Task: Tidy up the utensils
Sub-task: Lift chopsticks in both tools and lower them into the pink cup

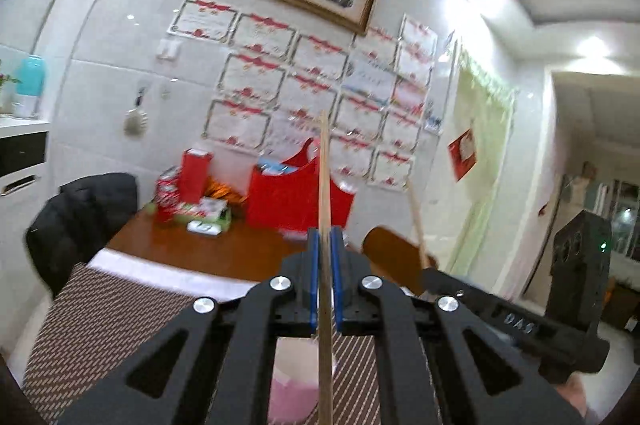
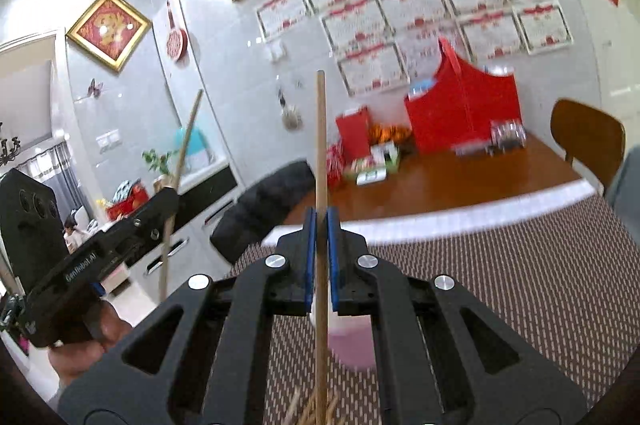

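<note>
Both sets of jaws are clamped, each on one wooden chopstick. Left gripper (image 1: 325,245): blue pads pinch the left chopstick (image 1: 325,185), which stands near upright, its tip toward 12 o'clock in the left wrist view. Right gripper (image 2: 320,225): same arrangement, pads closed tight on the right chopstick (image 2: 320,145), upright, tip at 12 o'clock in its own view. Each gripper also appears in the other's camera, at 3 to 4 o'clock in the left view and 8 o'clock in the right view, each with its stick showing.

Directly below the jaws: a pink cup (image 2: 352,345) sits on the woven placemat (image 2: 520,285). It looks like the likely holder; contents cannot be read. At 6 o'clock in the right view, a cluster of further chopstick tips (image 2: 312,413) pokes into frame; count not readable, and I cannot tell what they rest in.

Farther out, toward 1 o'clock: brown table (image 2: 460,181) with red boxes and clutter, then a tiled wall with certificates.

Progress judgement: early to mid. Two sticks are in hand and off the mat; neither is placed yet. Remaining work appears to be setting both into the holder, then dealing with the bundle at the bottom edge. Frames are motion-blurred, so fine positions are approximate.
</note>
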The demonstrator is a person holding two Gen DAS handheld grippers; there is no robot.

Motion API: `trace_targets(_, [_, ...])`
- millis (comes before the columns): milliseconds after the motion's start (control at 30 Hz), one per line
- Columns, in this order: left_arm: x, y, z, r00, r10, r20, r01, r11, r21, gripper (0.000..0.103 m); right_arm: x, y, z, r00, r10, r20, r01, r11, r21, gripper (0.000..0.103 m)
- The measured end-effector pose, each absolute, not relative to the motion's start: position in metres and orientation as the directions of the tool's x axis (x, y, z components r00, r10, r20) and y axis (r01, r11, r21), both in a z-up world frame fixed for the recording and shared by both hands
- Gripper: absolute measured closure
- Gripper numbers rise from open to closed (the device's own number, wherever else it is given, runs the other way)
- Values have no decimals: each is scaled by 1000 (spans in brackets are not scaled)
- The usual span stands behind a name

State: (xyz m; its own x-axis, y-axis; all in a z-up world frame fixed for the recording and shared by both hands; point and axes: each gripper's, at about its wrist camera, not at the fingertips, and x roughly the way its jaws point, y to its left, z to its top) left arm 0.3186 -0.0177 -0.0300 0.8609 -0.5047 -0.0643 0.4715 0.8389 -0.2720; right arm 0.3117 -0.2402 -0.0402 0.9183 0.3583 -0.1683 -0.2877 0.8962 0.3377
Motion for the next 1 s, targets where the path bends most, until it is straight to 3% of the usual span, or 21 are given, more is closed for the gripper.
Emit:
trace_targets(267, [379, -44, -40, 858, -512, 35, 502, 822, -271, 97, 373, -231, -35, 939, 321, -127, -262, 903, 341, 97])
trace_targets(700, [441, -57, -99, 856, -514, -59, 474, 826, -305, 97, 420, -226, -78, 934, 311, -175, -235, 906, 352, 97])
trace_targets(1000, [451, -57, -101, 861, -507, -44, 469, 825, -316, 97, 425, -230, -86, 935, 308, -176, -232, 907, 352, 97])
